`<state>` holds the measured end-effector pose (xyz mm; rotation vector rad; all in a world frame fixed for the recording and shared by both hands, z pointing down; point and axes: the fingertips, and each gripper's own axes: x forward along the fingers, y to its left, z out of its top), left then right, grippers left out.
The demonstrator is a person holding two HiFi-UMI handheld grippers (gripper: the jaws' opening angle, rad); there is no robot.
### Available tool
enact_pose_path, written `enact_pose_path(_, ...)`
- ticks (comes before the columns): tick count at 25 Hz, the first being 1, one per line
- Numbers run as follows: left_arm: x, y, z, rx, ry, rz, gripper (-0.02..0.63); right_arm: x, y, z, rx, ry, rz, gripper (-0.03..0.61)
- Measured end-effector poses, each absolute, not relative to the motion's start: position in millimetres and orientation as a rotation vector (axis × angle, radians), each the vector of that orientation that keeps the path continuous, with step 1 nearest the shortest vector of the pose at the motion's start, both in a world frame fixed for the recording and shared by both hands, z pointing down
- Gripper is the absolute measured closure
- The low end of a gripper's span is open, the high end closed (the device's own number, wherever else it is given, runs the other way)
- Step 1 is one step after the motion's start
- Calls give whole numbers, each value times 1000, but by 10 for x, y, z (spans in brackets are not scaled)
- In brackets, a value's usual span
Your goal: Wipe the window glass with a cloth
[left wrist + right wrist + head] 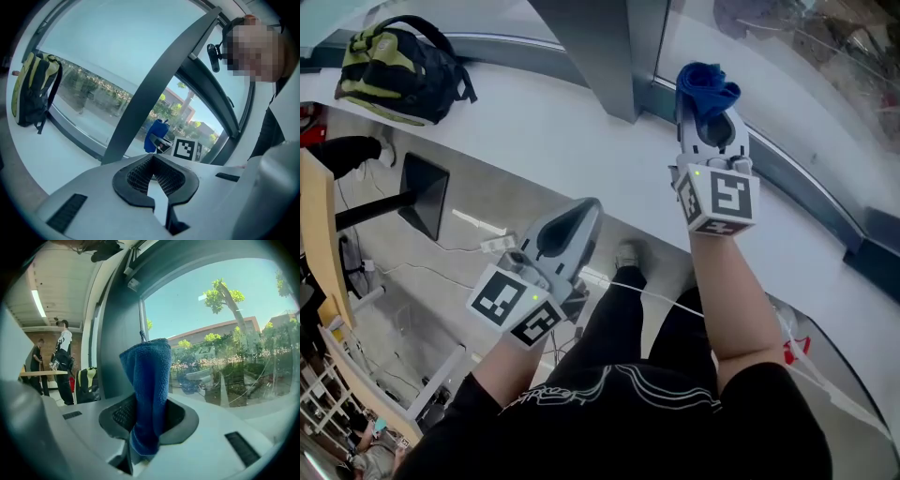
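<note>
- Window glass (787,75), large clear curved pane above the ledge: the surface to be wiped. No cloth contact can be confirmed from any view.
- Long white window ledge (534,122): runs under the pane.
- Dark grey upright window post (591,47): divides the glazing, just left of the raised gripper.
- Black and yellow-green fabric backpack (394,70): rests on the ledge, well apart from the work.
- Right gripper (710,120): jaws clenched on the cloth, held up near the foot of the pane.
- Left gripper (153,173): jaws pressed together with nothing between them, held low and away from the glass.
- Blue microfibre cloth (146,380): bunched, standing out of the right jaws in front of the pane.
- Step, as judged: cloth presented, wiping not yet begun.
- Next move calls for pressing the cloth onto the glass, then sweeping in even strokes clear of the post.
</note>
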<state>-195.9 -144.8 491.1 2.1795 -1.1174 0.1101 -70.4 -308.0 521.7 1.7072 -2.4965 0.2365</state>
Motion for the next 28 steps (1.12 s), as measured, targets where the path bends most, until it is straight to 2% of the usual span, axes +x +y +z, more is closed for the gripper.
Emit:
enact_pose_path(8,-2246,-1529,4930,2168,-1138,103,609,-927,-3482,5305,1746,-2457,244,486)
enact_pose_path(16,-2221,-1555,4965,2164,-1137,114,609,-938,-3647,5343,1760,-2437,240,485)
enact_pose_path(23,-1947,-1551,4962,2172,-1124,132,609,-635,-3563,5345,1772,-2423,236,485)
enact_pose_path(28,-1536,-1500,4937,2199,-1078,151,609,-137,-3413,5393,1817,-2379,242,486)
